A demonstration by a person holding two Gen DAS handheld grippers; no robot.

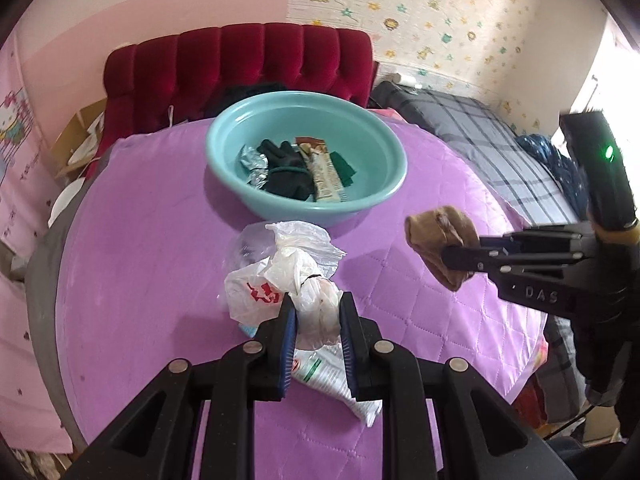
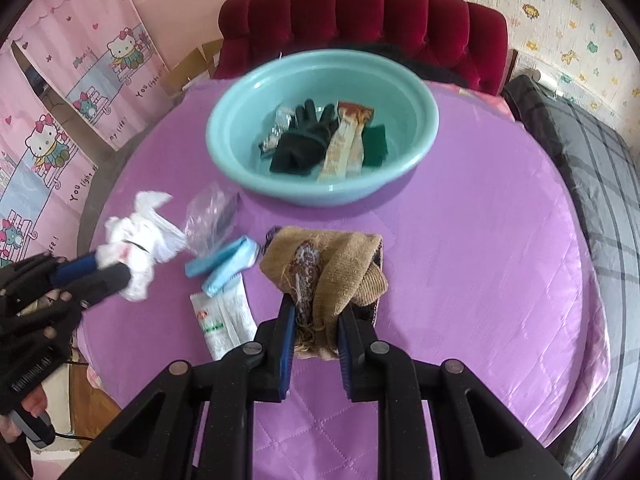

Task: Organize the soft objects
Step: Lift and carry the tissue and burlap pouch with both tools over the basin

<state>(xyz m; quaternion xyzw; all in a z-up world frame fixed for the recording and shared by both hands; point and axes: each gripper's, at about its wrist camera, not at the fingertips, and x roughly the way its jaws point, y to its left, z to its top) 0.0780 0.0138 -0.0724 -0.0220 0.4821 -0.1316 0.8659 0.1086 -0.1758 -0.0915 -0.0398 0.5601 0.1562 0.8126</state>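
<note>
My left gripper (image 1: 318, 312) is shut on a crumpled white plastic bag (image 1: 312, 280) with red print, held above the purple table. In the right wrist view the same left gripper (image 2: 110, 274) shows at the left with the white bag (image 2: 136, 248) in it. My right gripper (image 2: 316, 320) is shut on a tan burlap cloth bundle (image 2: 340, 264). From the left wrist view that right gripper (image 1: 452, 258) holds the brown cloth (image 1: 432, 236) at the right. A teal basin (image 1: 360, 128) (image 2: 400, 92) stands beyond, holding a black glove (image 2: 304, 140), wrappers and a green cloth.
On the purple quilted cover (image 2: 480, 240) lie a clear plastic bag (image 2: 212, 212), pale blue packets (image 2: 224, 264) and a white sachet (image 2: 224, 320). A red tufted chair (image 2: 360, 12) stands behind the table. A plaid-covered bed (image 2: 592, 152) lies to the right.
</note>
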